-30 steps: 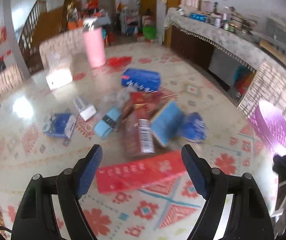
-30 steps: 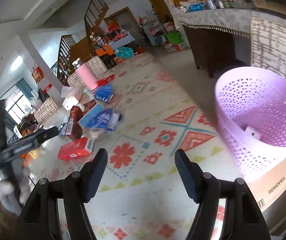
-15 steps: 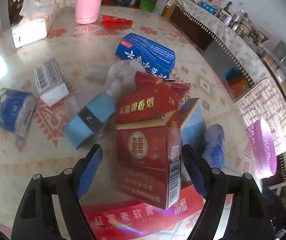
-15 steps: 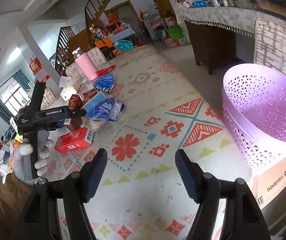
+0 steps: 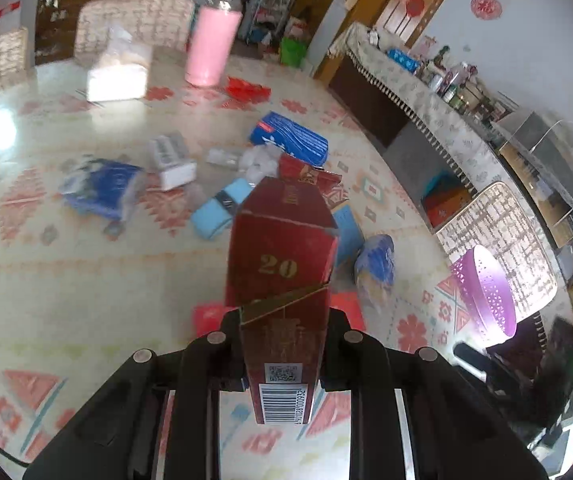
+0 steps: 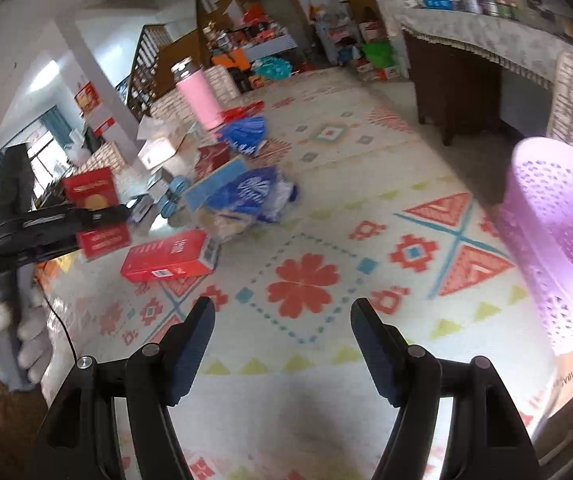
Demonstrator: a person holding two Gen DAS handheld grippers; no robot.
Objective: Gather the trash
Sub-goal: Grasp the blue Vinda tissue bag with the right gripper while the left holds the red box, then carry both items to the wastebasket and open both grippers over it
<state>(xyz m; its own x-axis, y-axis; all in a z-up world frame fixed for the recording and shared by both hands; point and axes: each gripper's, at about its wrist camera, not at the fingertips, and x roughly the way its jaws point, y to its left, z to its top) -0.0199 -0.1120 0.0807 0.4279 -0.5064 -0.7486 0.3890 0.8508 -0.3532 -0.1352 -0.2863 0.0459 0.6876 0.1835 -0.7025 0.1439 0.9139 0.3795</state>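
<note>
While the left gripper (image 5: pixel 284 344) clamps the red cigarette carton (image 5: pixel 282 280) (lifted clear), the right gripper's (image 6: pixel 282 344) fingers (image 6: pixel 190 344) stand apart, empty.

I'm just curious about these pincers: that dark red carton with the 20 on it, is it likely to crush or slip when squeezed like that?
The dark red carton is probably light and empty: its torn flap stands open. Thin card may dent where the left gripper clamps its lower end. Held only there, it might wobble, though its flat sides should resist slipping.

Left gripper (image 5: pixel 284 344) fingers clamped; right gripper (image 6: pixel 282 332) fingers spread.
</note>
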